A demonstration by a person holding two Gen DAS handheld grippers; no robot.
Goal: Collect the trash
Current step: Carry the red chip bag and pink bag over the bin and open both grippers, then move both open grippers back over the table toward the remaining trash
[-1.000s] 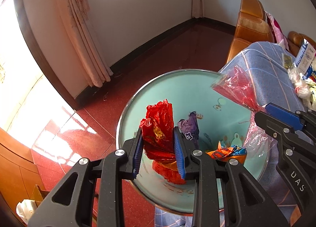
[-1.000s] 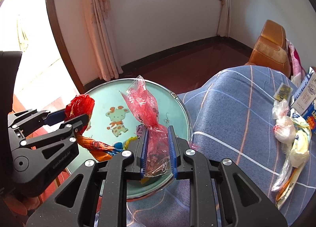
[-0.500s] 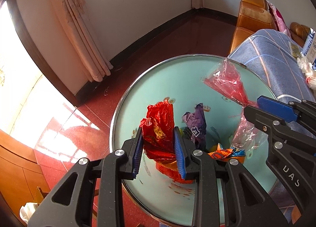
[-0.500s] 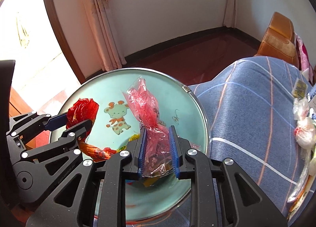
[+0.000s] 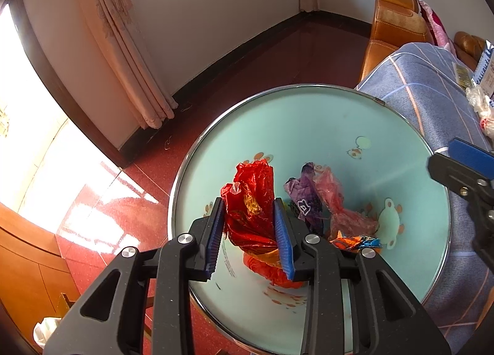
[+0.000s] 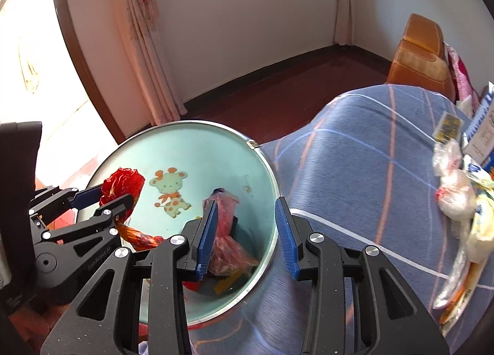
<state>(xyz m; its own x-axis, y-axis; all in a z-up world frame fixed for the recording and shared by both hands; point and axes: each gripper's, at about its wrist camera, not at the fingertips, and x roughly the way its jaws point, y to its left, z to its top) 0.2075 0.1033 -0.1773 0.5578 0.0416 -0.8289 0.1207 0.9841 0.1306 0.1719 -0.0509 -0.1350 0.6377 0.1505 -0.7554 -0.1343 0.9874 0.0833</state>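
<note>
Trash sits in the round basin (image 5: 386,126). Left hand-held gripper (image 5: 248,231), jaws easing apart, pinches a red wrapper (image 5: 251,200); right hand-held gripper (image 6: 247,234) is spreading, pink bag (image 6: 227,240) dropped free inside.

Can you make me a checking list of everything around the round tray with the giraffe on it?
Surface: round mint-green metal-rimmed tray with cartoon animals, beside a blue checked blanket.
Job's things: crumpled red foil wrapper between the left gripper's pads; pink see-through plastic bag, purple wrapper and orange-blue wrapper lying in the tray.
Clutter: white knotted bags and packets on the blanket.
Grippers: left gripper opening, wrapper between the jaws; right gripper opening, pink bag beside one pad, not pinched.
Cables: nothing seen.
Surroundings: red tiled floor, pink curtain, orange leather chair.
</note>
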